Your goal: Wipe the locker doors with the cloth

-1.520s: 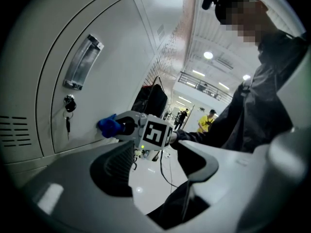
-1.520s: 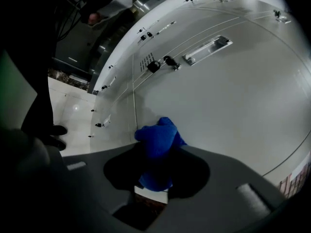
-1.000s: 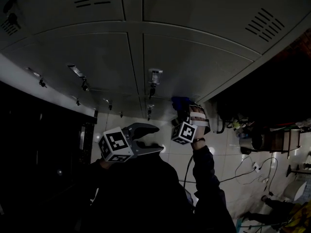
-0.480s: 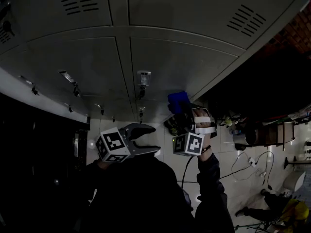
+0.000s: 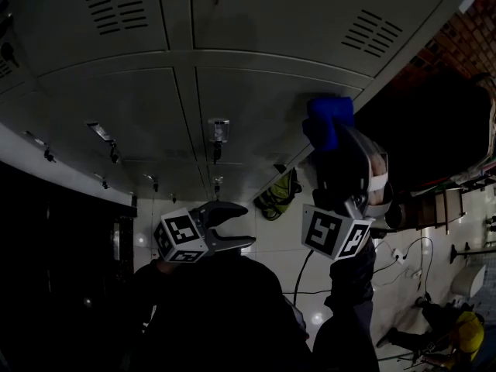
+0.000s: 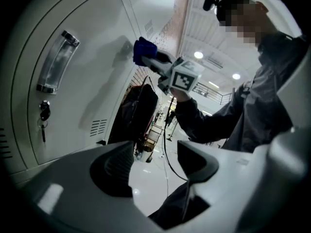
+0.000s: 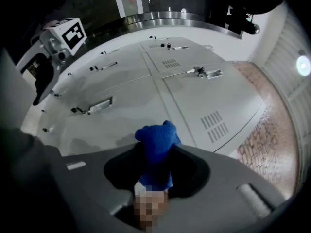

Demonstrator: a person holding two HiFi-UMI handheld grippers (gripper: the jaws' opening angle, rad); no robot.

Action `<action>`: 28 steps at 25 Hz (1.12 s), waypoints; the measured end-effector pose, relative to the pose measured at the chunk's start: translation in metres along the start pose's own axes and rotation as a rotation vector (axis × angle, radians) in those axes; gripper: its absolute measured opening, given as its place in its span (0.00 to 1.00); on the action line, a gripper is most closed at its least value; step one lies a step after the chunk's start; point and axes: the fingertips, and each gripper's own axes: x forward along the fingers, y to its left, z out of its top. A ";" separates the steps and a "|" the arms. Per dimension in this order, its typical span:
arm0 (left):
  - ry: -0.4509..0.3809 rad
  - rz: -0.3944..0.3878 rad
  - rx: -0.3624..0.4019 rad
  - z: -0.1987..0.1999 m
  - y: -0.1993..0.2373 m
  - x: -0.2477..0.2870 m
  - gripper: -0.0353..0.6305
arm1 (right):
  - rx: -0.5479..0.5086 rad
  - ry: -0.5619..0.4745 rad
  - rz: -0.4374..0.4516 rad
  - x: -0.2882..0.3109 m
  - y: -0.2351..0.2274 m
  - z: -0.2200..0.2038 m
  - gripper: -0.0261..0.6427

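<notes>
Judging by its bunched, fuzzy look, the blue cloth (image 7: 155, 137) is light, soft and compliant. It should flatten under pressure and is best pinched firmly mid-bunch, leaving a pad proud of the tips for wiping. The right hand-held gripper (image 7: 156, 153) is clamped on it in just that way, with a rounded wad projecting beyond the jaws. The cloth sits by the right edge of a grey locker door (image 5: 263, 99); contact with the panel cannot be confirmed. The left hand-held gripper (image 6: 154, 160) hangs low, jaws apart, nothing between them.
</notes>
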 end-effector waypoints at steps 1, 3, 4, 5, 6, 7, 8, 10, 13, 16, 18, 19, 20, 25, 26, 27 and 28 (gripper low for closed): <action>-0.005 0.004 -0.001 0.000 0.000 0.000 0.45 | -0.005 -0.002 -0.025 0.001 -0.011 0.001 0.22; -0.011 0.014 -0.002 0.000 0.000 -0.001 0.45 | -0.016 -0.003 -0.053 0.005 -0.026 0.003 0.22; -0.009 0.015 -0.002 0.000 0.000 -0.001 0.45 | -0.021 -0.001 -0.060 0.008 -0.030 0.003 0.22; -0.008 0.015 -0.002 -0.001 -0.001 -0.001 0.45 | -0.026 0.003 -0.062 0.012 -0.033 0.003 0.22; -0.008 0.017 -0.001 -0.001 -0.001 -0.001 0.45 | -0.029 0.008 -0.059 0.015 -0.033 0.002 0.22; -0.009 0.019 -0.001 -0.001 -0.002 -0.001 0.45 | -0.030 0.013 -0.054 0.019 -0.032 0.001 0.22; -0.011 0.021 -0.002 -0.001 -0.002 0.000 0.45 | -0.030 0.015 -0.048 0.021 -0.030 0.000 0.22; -0.014 0.026 -0.003 -0.001 -0.003 0.000 0.45 | -0.036 0.019 -0.036 0.023 -0.024 -0.002 0.22; -0.014 0.030 -0.003 0.000 -0.003 0.002 0.45 | -0.056 0.025 -0.017 0.026 -0.009 -0.006 0.22; -0.007 0.027 0.000 -0.001 -0.005 0.006 0.45 | -0.052 0.029 0.011 0.027 0.011 -0.014 0.22; -0.001 0.024 0.002 -0.002 -0.005 0.009 0.45 | -0.049 0.034 0.032 0.027 0.026 -0.020 0.22; 0.001 0.022 0.004 -0.002 -0.006 0.010 0.45 | -0.048 0.036 0.045 0.027 0.034 -0.023 0.22; 0.003 0.021 0.006 -0.002 -0.006 0.011 0.45 | -0.047 0.039 0.060 0.028 0.043 -0.027 0.22; 0.014 0.016 0.011 -0.001 -0.009 0.020 0.45 | -0.040 0.056 0.135 0.026 0.087 -0.047 0.22; 0.017 0.015 0.014 -0.001 -0.010 0.021 0.45 | -0.034 0.057 0.146 0.026 0.094 -0.050 0.22; 0.020 0.014 0.016 0.000 -0.010 0.023 0.45 | -0.029 0.058 0.156 0.026 0.101 -0.053 0.22; 0.022 0.014 0.018 0.000 -0.011 0.025 0.45 | -0.027 0.057 0.164 0.027 0.108 -0.055 0.22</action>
